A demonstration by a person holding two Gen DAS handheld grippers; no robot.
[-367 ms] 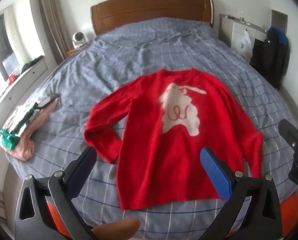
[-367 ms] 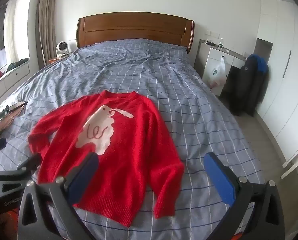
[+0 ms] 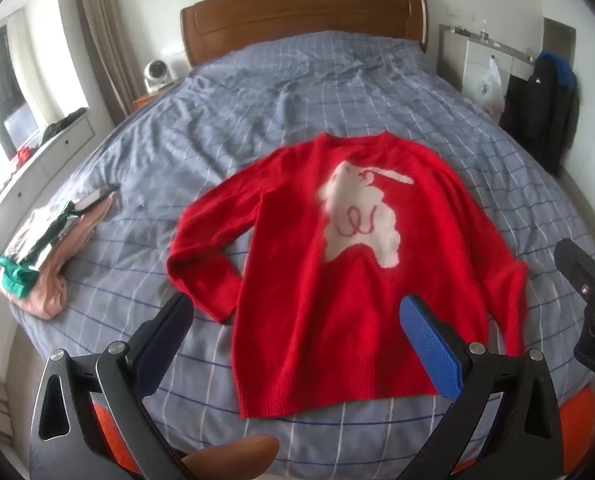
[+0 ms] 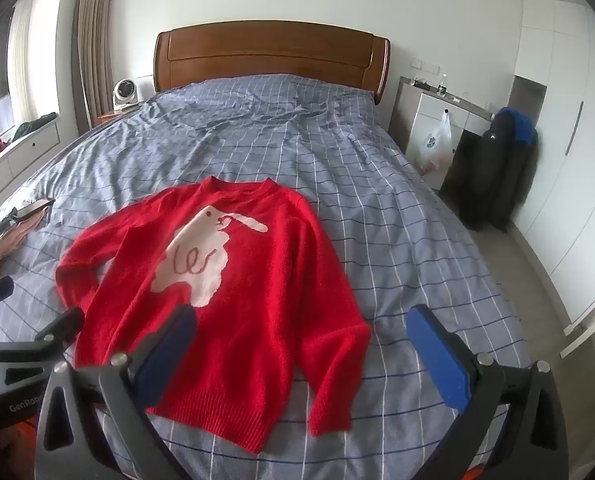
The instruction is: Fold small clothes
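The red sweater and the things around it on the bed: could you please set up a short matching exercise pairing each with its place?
Things:
1. red sweater
2. stack of folded clothes
3. small white fan
4. dark jacket

Places:
A. beside the headboard
B. bed's left edge
C. spread flat mid-bed
D. on the floor-side right of the bed

Pairs: 1-C, 2-B, 3-A, 4-D

You see a red sweater with a white rabbit patch, on a grey-blue bedspread checked in white lines.
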